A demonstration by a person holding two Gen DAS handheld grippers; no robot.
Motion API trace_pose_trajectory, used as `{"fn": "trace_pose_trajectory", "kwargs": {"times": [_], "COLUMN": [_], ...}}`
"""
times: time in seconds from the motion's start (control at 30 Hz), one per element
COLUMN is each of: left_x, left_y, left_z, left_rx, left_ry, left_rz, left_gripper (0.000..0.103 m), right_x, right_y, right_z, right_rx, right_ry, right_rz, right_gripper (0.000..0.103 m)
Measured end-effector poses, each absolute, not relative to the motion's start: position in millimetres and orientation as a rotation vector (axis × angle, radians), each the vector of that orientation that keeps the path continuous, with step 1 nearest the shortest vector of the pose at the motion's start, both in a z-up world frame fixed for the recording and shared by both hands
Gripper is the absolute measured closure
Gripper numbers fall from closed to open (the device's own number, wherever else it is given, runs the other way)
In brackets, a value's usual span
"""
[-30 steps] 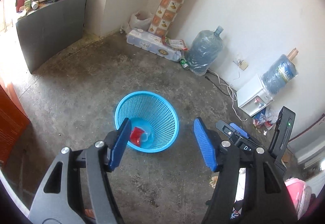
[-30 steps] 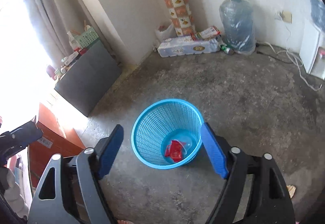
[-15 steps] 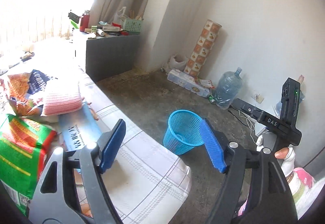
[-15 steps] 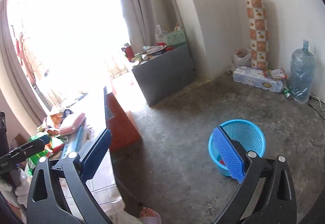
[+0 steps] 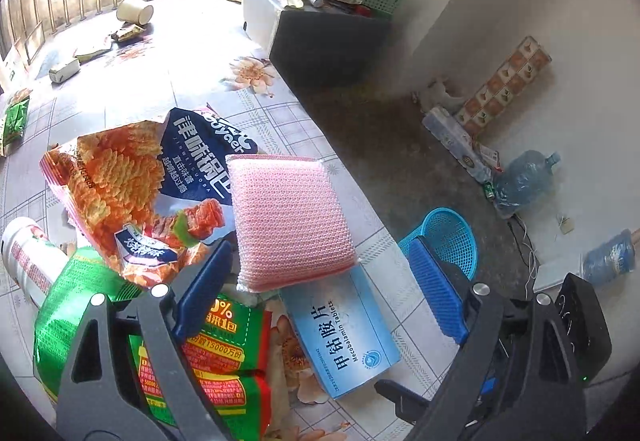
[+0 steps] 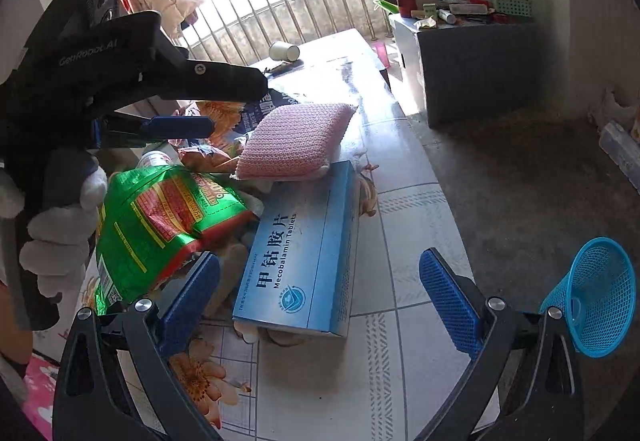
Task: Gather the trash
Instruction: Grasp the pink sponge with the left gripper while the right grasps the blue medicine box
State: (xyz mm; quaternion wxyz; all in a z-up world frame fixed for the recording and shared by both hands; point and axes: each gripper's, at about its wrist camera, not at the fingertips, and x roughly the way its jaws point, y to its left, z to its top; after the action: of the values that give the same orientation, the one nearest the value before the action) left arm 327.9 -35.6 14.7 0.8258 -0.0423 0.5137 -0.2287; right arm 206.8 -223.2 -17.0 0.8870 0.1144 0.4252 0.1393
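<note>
Now both tongs gape empty, left tongs (image 5: 320, 285) just widened; blue box (image 6: 304, 253) near table edge (image 6: 436, 177).

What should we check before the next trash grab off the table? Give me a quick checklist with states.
1. Left gripper empty, jaws have just been opening: ok.
2. Right gripper open, nothing between the pads: ok.
3. Blue tablet box lies between the right gripper's fingers, within reach: ok.
4. Pink sponge rests on the box's far end, so the box is not free to lift: not ok.
5. Blue basket upright on the floor beside the table: ok.
6. Room left in the basket: cannot tell.
</note>
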Motion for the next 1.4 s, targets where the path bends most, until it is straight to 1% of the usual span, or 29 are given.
{"fn": "trace_pose_trajectory", "kwargs": {"times": [0.17,0.3,0.53,0.67,0.73,0.77,0.83,0.87,0.97,1.2,1.4], "left_x": [368.1,383.2,389.6,394.7,395.0,394.2,393.7,392.3,386.8,351.4,303.4], "left_y": [-67.3,-81.4,-78.7,-73.7,-72.4,-72.0,-70.0,-68.8,-65.2,-51.3,-38.0], "left_z": [-7.0,-22.7,-44.0,-52.0,-54.9,-55.1,-54.1,-52.9,-48.0,-19.4,7.3], "left_rx": [0.043,0.109,0.126,0.093,0.090,0.092,0.088,0.083,0.081,0.060,-0.002], "left_ry": [1.174,1.224,1.278,1.307,1.311,1.306,1.297,1.294,1.274,1.203,1.152], "left_rz": [-0.388,-0.357,-0.277,-0.270,-0.283,-0.290,-0.311,-0.316,-0.335,-0.394,-0.487], "left_gripper": [0.017,0.017,0.017,0.017,0.018,0.021,0.028,0.028,0.031,0.031,0.031], "right_x": [231.6,240.7,245.9,247.0,243.6,241.4,238.3,236.6,232.1,204.9,167.1], "right_y": [-195.9,-185.2,-180.2,-179.9,-180.3,-180.4,-182.8,-184.2,-188.5,-207.8,-240.6], "right_z": [-22.1,-30.1,-45.1,-48.6,-48.1,-48.0,-47.1,-46.5,-46.5,-42.1,-41.4], "right_rx": [0.161,0.122,0.104,0.101,0.099,0.102,0.114,0.117,0.126,0.161,0.306], "right_ry": [0.916,0.939,0.987,0.991,0.990,0.991,0.995,0.998,1.006,1.027,1.035], "right_rz": [0.300,0.306,0.315,0.322,0.317,0.324,0.334,0.334,0.331,0.314,0.333], "right_gripper": [0.006,0.006,0.006,0.006,0.012,0.014,0.025,0.027,0.027,0.028,0.028]}}
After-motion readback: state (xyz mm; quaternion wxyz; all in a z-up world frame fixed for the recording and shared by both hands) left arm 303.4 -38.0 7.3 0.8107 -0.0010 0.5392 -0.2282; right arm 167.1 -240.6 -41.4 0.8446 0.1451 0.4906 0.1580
